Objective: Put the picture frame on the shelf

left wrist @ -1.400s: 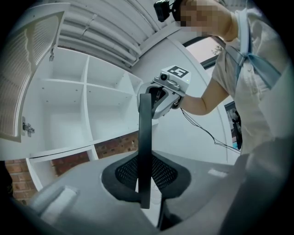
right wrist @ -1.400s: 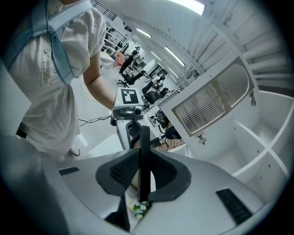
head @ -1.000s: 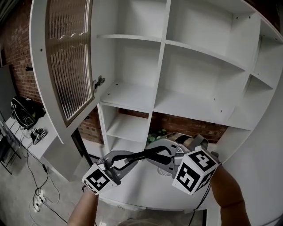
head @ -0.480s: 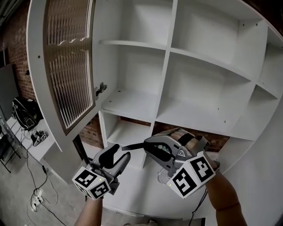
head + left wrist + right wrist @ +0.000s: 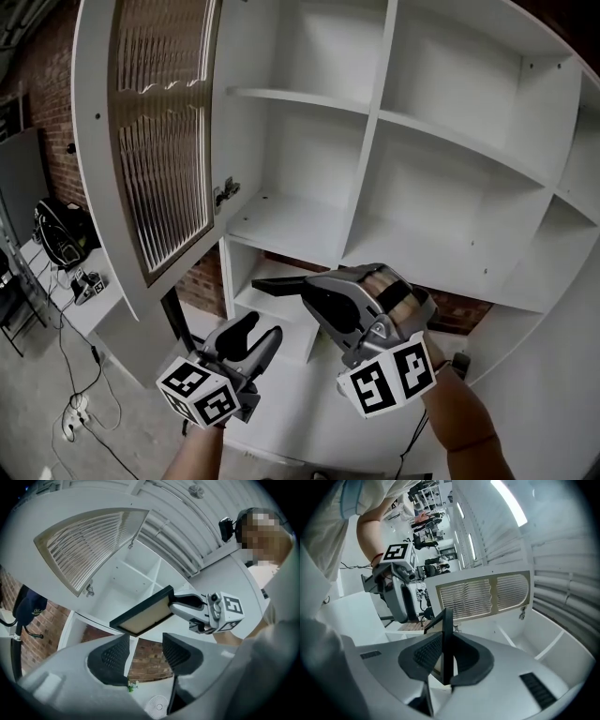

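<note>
The picture frame [image 5: 140, 615] has a black rim and a tan face; in the head view it shows only as a thin dark edge [image 5: 277, 282]. My right gripper [image 5: 307, 289] is shut on one end of it and holds it in the air before the white shelf unit [image 5: 300, 223]. In the right gripper view the frame [image 5: 446, 623] stands edge-on between the pads [image 5: 427, 654]. My left gripper [image 5: 255, 334] is lower left, apart from the frame. Its jaws have just been opening and now stand open with nothing between them [image 5: 146, 652].
The unit's door with ribbed glass [image 5: 159, 141] hangs open on the left. A brick wall [image 5: 202, 281] shows behind the lower bays. A small white fan [image 5: 158, 708] lies on the lower surface. Bags and cables [image 5: 61, 234] lie by the floor at far left.
My left gripper let go of the frame, opened and drew back down-left. My right gripper rose with the frame toward the shelves.
</note>
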Available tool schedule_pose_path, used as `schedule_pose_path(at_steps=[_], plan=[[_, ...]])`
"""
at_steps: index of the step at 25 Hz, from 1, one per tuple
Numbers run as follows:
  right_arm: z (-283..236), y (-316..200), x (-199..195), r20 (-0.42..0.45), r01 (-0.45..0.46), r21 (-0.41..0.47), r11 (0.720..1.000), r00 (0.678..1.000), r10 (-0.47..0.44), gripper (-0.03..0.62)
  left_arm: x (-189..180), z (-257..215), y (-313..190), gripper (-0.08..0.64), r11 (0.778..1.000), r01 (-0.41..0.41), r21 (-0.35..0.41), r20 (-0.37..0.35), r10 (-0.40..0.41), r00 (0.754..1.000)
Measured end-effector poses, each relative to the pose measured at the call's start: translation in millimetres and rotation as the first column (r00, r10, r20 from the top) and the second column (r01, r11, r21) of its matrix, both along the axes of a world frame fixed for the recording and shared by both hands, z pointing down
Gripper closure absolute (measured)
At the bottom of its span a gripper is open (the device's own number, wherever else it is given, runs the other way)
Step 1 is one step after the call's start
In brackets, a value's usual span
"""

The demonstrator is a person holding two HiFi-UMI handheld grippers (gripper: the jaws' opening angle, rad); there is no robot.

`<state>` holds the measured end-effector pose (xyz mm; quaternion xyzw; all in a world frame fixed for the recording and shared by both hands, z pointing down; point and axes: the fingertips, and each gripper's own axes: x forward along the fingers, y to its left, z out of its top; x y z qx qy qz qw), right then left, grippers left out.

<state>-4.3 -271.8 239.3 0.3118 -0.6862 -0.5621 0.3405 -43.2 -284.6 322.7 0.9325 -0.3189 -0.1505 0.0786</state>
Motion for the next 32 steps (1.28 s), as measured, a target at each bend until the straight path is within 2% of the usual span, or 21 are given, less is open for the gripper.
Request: schedule_pose_path(at_steps=[4,8,10,23,28,32], plan=[[-6.7,-13.2,-0.4,0.028,-0.019,0.08,0.997,0.999,0.017,0.517,4.4,5.4,-0.2,0.357,1.0,-0.016,-0.011,0.007,0.017,1.0],[-13.1,-28.1,-2.2,0.028,-0.055,0.173,0.983,0.998,0.051,0.517,1.4,14.2,-5.7,0.507,1.0,-0.008,-0.029,0.023,0.009,1.0],[-14.8,-36.7,-3.1,0.032,-0.07,0.208,0.976,0.997,0.065,0.517,1.8,17.7,-8.4,0.547,0.999,-0.01,-0.037,0.03,0.011,0.999],[2.4,-108.7,3.8,0.094,-0.2,0.248,0.948,0.979,0.181,0.517,11.5,28.7,-21.7,0.551,0.998,-0.05,-0.04,0.045,0.051,0.998],[15.8,-124.9,1.5,0.068,-0.214,0.241,0.947,0.977,0.203,0.517,9.8,31.1,-26.9,0.551,0.998,-0.05,-0.046,0.047,0.053,0.997],[26.6,-133.6,1.9,0.063,-0.211,0.201,0.957,0.977,0.203,0.517,5.8,33.0,-34.1,0.551,0.998,-0.043,-0.053,0.051,0.046,0.998]])
